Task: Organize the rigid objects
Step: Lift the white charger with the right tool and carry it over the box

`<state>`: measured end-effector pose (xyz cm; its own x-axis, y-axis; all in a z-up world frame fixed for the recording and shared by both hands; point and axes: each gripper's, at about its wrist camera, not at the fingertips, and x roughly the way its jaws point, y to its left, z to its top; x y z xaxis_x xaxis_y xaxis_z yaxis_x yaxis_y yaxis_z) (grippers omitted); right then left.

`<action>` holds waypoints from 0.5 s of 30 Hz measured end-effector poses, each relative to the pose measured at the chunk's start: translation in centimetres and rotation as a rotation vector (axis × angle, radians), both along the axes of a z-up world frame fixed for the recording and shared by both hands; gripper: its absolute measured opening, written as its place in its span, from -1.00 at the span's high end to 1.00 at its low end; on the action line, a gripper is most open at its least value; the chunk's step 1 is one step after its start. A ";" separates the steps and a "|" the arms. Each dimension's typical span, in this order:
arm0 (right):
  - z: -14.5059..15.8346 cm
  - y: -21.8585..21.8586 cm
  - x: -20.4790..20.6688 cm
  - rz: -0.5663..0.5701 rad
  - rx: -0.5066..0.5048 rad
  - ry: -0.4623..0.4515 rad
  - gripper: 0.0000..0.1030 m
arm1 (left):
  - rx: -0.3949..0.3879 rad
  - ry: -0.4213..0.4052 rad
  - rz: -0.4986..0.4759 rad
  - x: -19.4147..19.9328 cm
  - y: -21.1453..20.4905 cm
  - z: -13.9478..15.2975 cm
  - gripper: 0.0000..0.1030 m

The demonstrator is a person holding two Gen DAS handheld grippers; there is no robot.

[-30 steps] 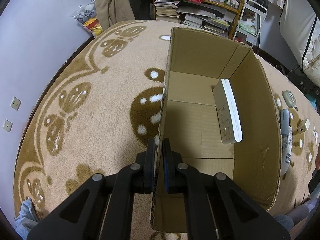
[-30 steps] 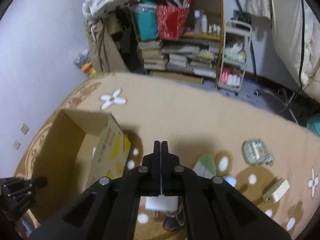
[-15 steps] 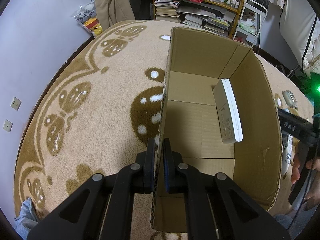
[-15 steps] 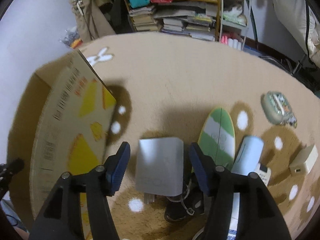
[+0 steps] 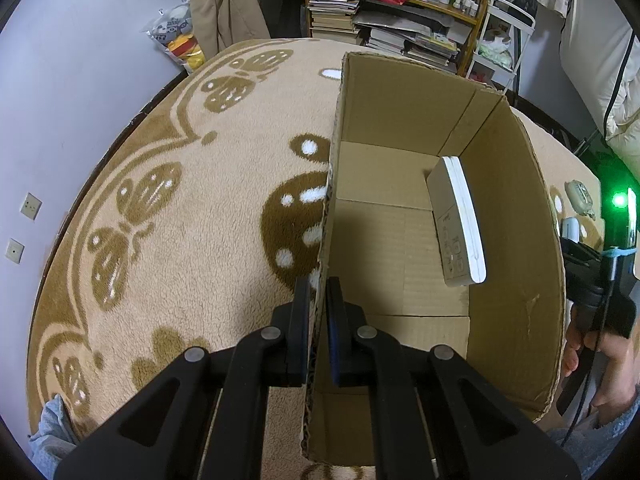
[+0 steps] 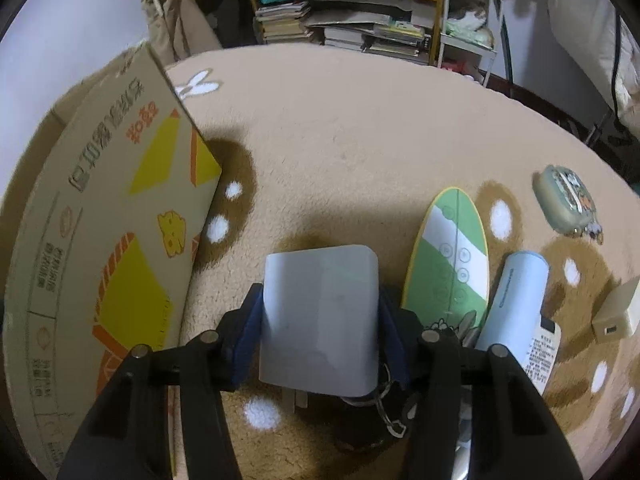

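My left gripper (image 5: pixel 318 300) is shut on the left wall of an open cardboard box (image 5: pixel 400 128) that stands on the carpet. A white flat device (image 5: pixel 460 224) leans against the box's right wall inside. My right gripper (image 6: pixel 322 320) has its fingers against both sides of a grey-white power adapter (image 6: pixel 320 312) lying on the carpet just right of the box (image 6: pixel 112 216). The adapter's plug prongs point toward me.
To the right of the adapter lie a green surfboard-shaped remote (image 6: pixel 450 252), a pale blue cylinder (image 6: pixel 516 296), a small beige charger (image 6: pixel 618 312), a patterned pouch (image 6: pixel 568 200) and a key ring (image 6: pixel 384 404). Bookshelves (image 6: pixel 360 12) stand at the back.
My right gripper opened, dropped toward the carpet and closed in around the power adapter. The left gripper has kept its hold on the box wall.
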<state>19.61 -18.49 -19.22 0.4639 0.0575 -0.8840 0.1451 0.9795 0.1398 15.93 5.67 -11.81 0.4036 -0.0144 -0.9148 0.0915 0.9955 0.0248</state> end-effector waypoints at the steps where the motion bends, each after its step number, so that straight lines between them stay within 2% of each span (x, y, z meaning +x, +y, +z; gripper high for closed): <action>1: 0.2 -0.1 -0.1 -0.008 0.010 -0.011 -0.12 | 0.000 0.000 0.000 0.0 0.0 0.0 0.85; 15: 6.5 0.3 -1.0 -0.028 0.088 -0.188 -0.12 | -0.013 0.011 0.002 0.3 0.3 0.1 0.86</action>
